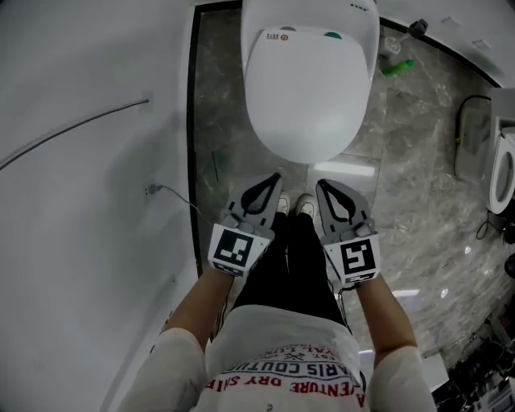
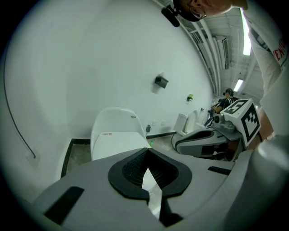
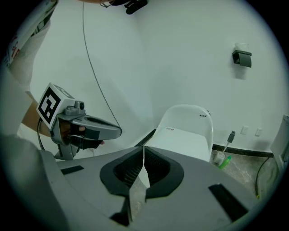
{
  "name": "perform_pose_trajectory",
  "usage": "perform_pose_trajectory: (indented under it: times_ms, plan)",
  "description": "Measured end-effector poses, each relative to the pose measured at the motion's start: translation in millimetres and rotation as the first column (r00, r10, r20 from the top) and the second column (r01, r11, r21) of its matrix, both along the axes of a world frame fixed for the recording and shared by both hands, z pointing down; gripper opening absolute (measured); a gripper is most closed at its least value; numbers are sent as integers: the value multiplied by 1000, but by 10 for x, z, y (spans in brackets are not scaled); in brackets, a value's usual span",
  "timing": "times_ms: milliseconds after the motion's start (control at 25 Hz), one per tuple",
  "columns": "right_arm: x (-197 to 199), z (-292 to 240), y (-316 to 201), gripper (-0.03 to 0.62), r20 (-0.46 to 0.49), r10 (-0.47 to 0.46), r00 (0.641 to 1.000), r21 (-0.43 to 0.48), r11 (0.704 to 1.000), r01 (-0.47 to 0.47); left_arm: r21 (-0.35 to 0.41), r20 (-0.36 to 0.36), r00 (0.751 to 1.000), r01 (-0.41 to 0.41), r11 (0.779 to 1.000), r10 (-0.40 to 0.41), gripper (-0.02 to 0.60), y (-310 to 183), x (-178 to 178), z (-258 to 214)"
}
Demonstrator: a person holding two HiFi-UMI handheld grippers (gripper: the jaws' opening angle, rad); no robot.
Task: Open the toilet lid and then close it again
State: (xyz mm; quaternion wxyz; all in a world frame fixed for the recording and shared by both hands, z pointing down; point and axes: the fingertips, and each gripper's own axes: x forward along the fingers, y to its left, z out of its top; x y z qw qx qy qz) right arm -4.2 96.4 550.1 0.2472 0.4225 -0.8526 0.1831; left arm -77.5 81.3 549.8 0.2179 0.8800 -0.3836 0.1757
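Left gripper [image 1: 274,180] with jaws closed tip to tip and nothing between them, right gripper [image 1: 321,187] likewise closed and empty, both side by side near the front edge of the toilet lid [image 1: 310,92], neither touching it, lid down flat on the toilet.

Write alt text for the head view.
Seen from above, a white toilet with its lid closed stands on a marble floor. In front of it a person holds the left gripper and right gripper side by side, jaws together, empty.
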Motion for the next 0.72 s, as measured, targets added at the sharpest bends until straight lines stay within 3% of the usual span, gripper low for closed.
perform_pose_trajectory:
  times_ms: [160, 400, 480, 600, 720]
  plan:
    - [53, 657, -45, 17, -47, -25, 999, 8, 1000, 25, 28, 99, 993, -63, 998, 60, 8, 6, 95, 656]
    - [129, 1545, 154, 17, -167, -119, 979, -31, 993, 115, 70, 289, 951, -135, 988, 109, 8, 133, 126, 1461]
    - [176, 1759, 190, 18, -236, -155, 959, -12, 988, 157, 87, 364, 917, -208, 974, 163, 18, 156, 172, 1717]
    - [238, 2015, 164, 18, -355, -194, 915, 19, 977, 214, 101, 459, 858, -309, 946, 231, 90, 136, 228, 2047]
    - [238, 2185, 187, 64, -480, -259, 838, 11, 953, 302, 92, 553, 776, -420, 903, 304, 123, 206, 297, 2247]
